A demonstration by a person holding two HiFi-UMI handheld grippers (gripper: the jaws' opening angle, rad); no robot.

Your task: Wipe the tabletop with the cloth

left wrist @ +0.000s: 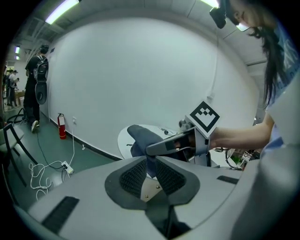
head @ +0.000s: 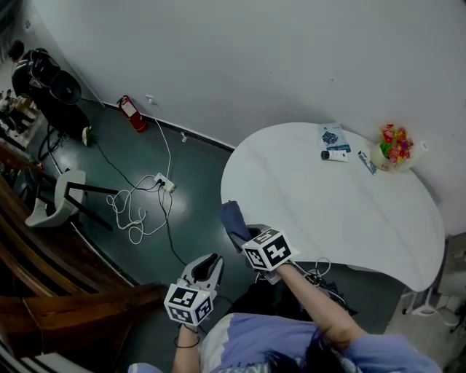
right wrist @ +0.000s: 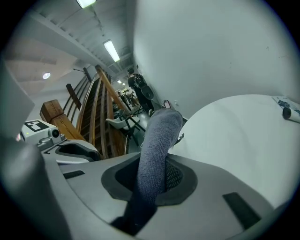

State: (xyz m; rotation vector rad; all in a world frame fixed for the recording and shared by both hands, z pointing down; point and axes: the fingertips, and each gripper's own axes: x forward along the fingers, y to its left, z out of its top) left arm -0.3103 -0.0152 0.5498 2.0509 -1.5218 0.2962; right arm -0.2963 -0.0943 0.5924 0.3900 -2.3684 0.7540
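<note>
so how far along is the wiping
Done: the right gripper has the blue-grey knitted cloth clamped. In hand: the cloth is held at the edge of the round white table, whether touching is unclear. Left: the whole tabletop wipe, it seems; the left gripper is empty, jaws slightly apart.

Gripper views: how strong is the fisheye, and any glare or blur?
Left gripper view: strong fisheye, black corners, wall bowed, ceiling strip blown out. Right gripper view: same vignette, lamp glaring, cloth knit sharp. Head view: milder curve, table evenly lit, no glare.
</note>
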